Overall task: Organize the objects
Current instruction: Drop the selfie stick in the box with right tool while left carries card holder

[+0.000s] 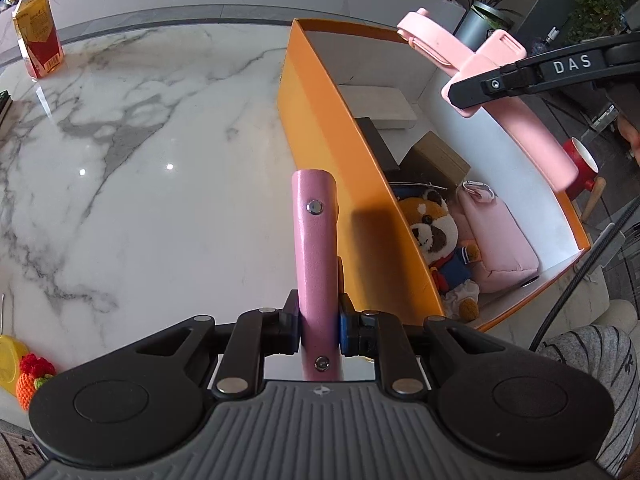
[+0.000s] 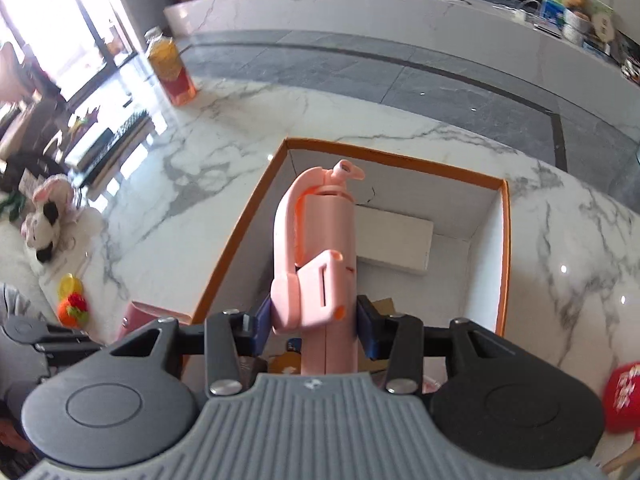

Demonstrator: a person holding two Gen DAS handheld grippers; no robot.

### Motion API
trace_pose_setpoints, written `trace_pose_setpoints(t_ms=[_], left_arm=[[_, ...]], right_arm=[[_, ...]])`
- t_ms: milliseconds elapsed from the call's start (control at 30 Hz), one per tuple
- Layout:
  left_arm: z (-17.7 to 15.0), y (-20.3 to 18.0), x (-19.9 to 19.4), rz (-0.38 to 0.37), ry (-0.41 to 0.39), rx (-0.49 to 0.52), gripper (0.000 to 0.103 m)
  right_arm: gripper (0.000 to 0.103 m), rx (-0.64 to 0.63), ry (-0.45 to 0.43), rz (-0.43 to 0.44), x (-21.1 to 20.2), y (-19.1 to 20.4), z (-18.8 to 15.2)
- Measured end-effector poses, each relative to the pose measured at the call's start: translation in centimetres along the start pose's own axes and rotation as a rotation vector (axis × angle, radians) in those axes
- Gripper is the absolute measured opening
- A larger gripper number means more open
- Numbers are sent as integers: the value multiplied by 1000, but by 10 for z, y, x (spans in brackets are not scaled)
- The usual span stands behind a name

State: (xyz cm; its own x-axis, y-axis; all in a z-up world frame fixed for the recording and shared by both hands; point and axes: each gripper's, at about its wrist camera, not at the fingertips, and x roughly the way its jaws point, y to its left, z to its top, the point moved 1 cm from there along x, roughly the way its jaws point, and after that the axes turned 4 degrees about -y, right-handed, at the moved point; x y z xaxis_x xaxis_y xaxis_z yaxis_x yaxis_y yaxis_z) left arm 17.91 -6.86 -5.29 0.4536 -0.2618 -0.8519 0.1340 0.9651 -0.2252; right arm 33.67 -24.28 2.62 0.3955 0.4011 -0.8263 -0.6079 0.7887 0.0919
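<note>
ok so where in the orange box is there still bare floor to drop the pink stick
Bare floor in the orange box lies around the white flat box, along the far wall. The near end is crowded: plush toy, pink pouch and brown box.

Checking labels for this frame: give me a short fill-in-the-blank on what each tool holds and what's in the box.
1. The left tool is shut on a pink ____ case.
2. The right tool holds a pink selfie stick above the ____ box.
3. In the box, a plush toy lies beside a pink ____.
4. A drink bottle stands on the ____ table.

Missing words: leather; orange; bag; marble
</note>
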Motion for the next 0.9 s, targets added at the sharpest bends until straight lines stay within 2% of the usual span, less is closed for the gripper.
trace_pose_setpoints(t_ms=[100, 233, 367, 433, 533, 633, 767, 900], left_arm=[[-1, -1, -5, -5, 7, -10, 21], [5, -1, -3, -2, 5, -12, 21], [12, 2, -2, 7, 9, -18, 21], [15, 2, -2, 15, 10, -13, 21], [20, 1, -3, 18, 8, 1, 21], [26, -1, -9, 18, -13, 7, 21], [39, -9, -27, 12, -67, 17, 21], [58, -24, -42, -8, -125, 39, 21]], right_arm=[[46, -173, 32, -29, 18, -5, 13], [46, -425, 90, -26, 50, -3, 21], [46, -561, 153, -9, 83, 1, 20], [46, -555, 150, -10, 92, -2, 20], [47, -551, 99, -45, 96, -3, 18], [68, -537, 14, -80, 82, -4, 20], [69, -452, -46, -91, 56, -9, 27], [73, -364, -66, -84, 23, -10, 19]])
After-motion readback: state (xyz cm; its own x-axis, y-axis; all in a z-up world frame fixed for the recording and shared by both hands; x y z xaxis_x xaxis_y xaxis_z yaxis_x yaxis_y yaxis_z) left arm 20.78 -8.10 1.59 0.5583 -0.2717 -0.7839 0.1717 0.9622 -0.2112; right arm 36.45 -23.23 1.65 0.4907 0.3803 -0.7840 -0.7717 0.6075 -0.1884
